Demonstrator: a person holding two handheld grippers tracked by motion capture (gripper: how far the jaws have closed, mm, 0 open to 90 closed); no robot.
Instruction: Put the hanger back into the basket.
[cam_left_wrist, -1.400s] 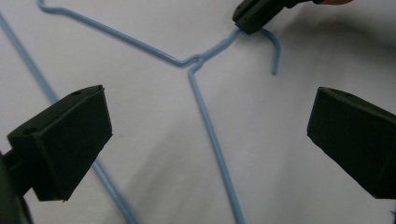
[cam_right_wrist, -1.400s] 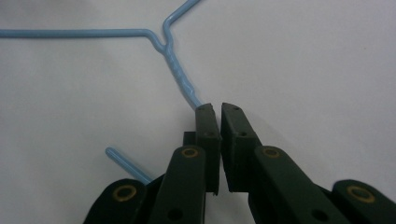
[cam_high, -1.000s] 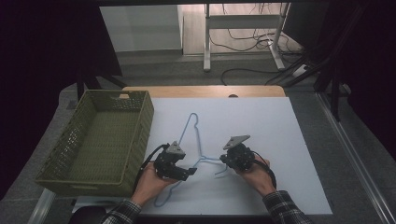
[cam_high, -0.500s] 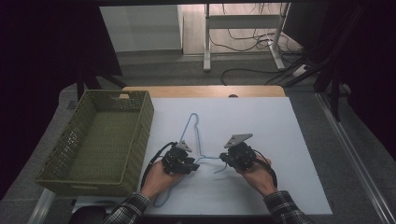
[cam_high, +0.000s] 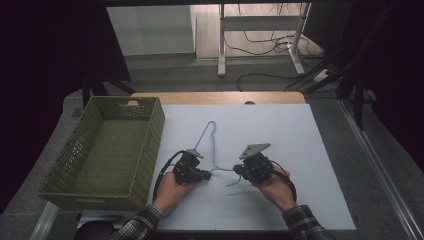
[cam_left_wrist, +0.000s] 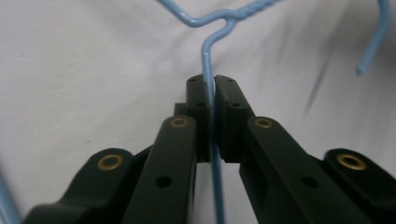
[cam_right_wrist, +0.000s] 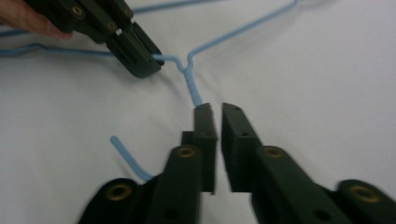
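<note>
Since the earlier frames, the left tongs (cam_high: 206, 175) have moved a little to the right and closer to the neck of the blue wire hanger (cam_high: 213, 145), and their jaws have just been closing on it. In the left gripper view the left tongs (cam_left_wrist: 211, 100) now hold the thin blue wire (cam_left_wrist: 208, 65) between the two black pads, which stand almost together with only the wire in the gap. The right tongs (cam_high: 237, 171) stay at nearly the same place as before, and their jaws have just been opening a little. In the right gripper view the right tongs (cam_right_wrist: 215, 112) stand narrow, with a small gap between the pads; the twisted neck of the hanger (cam_right_wrist: 191, 86) ends at the tip of the left pad, and I cannot tell if the pads still press on it. In this same view the left tongs (cam_right_wrist: 152, 63) grip the wire just beside the twist.

The hanger lies flat on the white desk (cam_high: 310, 150), with its triangle part pointing away from the person and its hook (cam_high: 232, 182) curving toward the person between the two hands. The left hand (cam_high: 172, 187) and the right hand (cam_high: 275, 187) rest on the desk at each side of the neck. A green basket (cam_high: 150, 130) stands at the left edge of the desk, well apart from the hanger.
</note>
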